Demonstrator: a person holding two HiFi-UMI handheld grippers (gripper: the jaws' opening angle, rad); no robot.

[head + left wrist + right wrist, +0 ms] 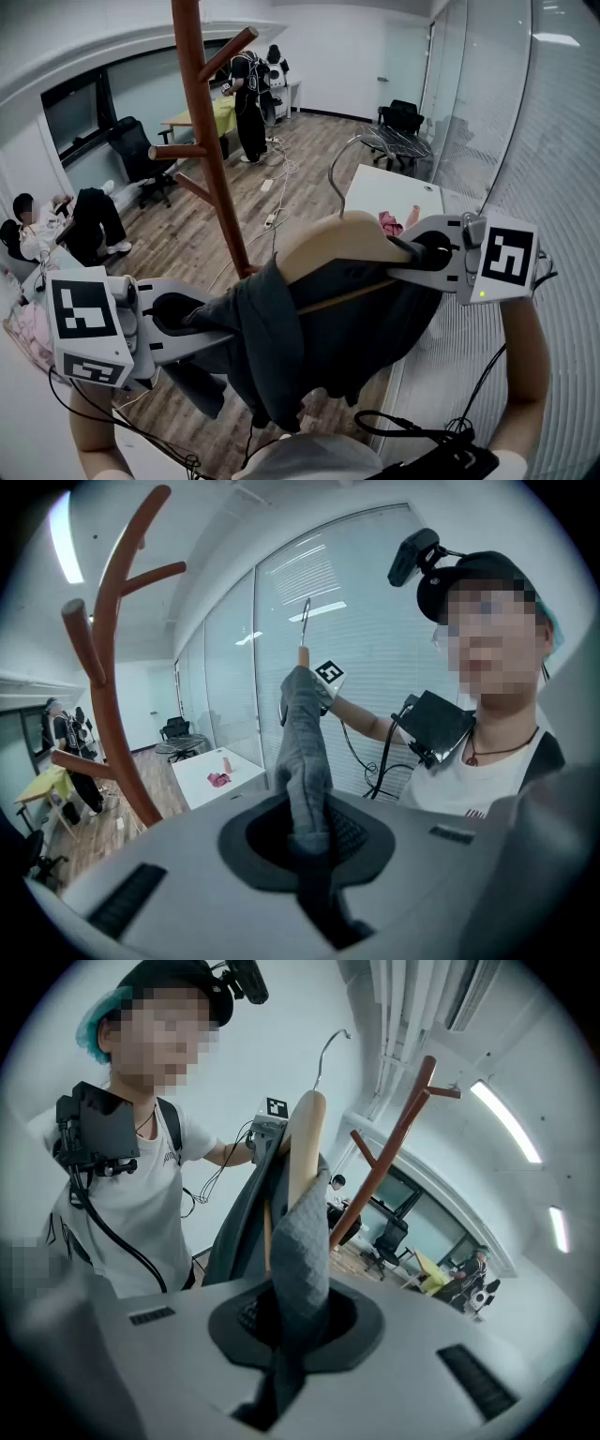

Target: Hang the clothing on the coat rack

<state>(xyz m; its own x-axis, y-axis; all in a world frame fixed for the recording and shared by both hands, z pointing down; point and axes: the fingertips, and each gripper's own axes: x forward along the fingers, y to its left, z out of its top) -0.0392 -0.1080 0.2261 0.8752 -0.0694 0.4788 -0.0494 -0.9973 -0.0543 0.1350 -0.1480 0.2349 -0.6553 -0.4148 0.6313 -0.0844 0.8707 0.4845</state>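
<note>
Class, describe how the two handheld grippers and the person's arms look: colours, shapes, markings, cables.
Both the left gripper and right gripper are light grey shells with black jaw recesses. Each carries a white cube printed with black square markers. Black cables hang beneath them. Forearms are bare below a white T-shirt.

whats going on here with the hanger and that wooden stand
A person holds a gripper in each hand. The left gripper and the right gripper are each shut on an end of a dark grey garment draped over a wooden hanger. They hold it up in the air near the brown coat rack. The hanger's metal hook is free, not yet on any peg.
</note>
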